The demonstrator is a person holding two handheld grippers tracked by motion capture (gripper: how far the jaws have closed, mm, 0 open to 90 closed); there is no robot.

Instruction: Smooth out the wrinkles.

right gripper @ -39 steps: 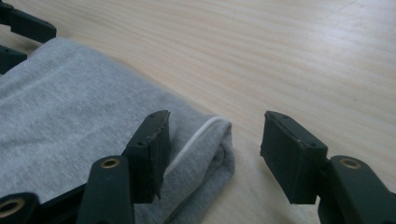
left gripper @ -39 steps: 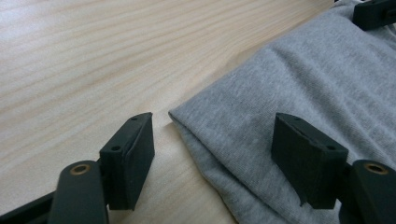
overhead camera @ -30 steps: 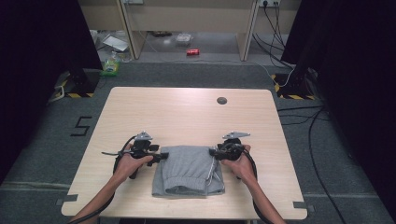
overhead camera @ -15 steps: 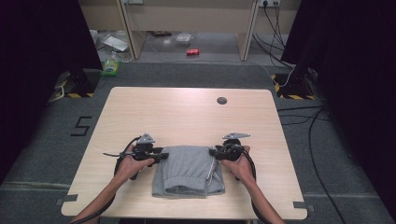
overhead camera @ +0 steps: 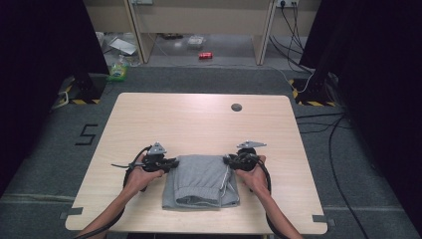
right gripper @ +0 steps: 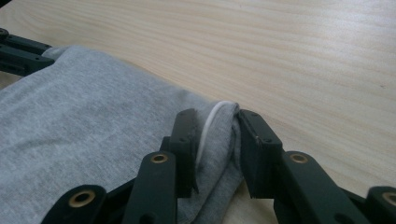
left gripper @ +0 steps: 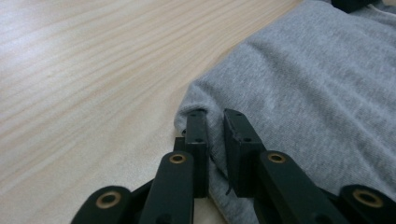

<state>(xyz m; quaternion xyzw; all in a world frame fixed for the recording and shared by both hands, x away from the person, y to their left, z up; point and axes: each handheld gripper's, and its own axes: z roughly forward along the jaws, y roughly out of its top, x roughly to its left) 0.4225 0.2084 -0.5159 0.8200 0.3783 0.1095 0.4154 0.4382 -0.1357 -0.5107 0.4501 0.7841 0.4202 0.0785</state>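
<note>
A folded grey garment [overhead camera: 201, 179] lies on the wooden table [overhead camera: 199, 124] near its front edge. My left gripper [overhead camera: 171, 163] is at the garment's far left corner. Its jaws have just closed and now pinch that corner of grey fabric [left gripper: 317, 93], as the left gripper [left gripper: 215, 116] shows in its own view. My right gripper [overhead camera: 228, 160] is at the far right corner. Its jaws have just been closing, and the right gripper [right gripper: 215, 116] squeezes a bunched fold of the fabric [right gripper: 84, 116] with a white drawstring [right gripper: 208, 126] in it.
A small dark round disc [overhead camera: 236, 107] sits on the table's far right part. On the floor beyond the table are a red can [overhead camera: 205, 55] and a green bottle [overhead camera: 118, 71]. Cables [overhead camera: 328, 134] run along the floor at the right.
</note>
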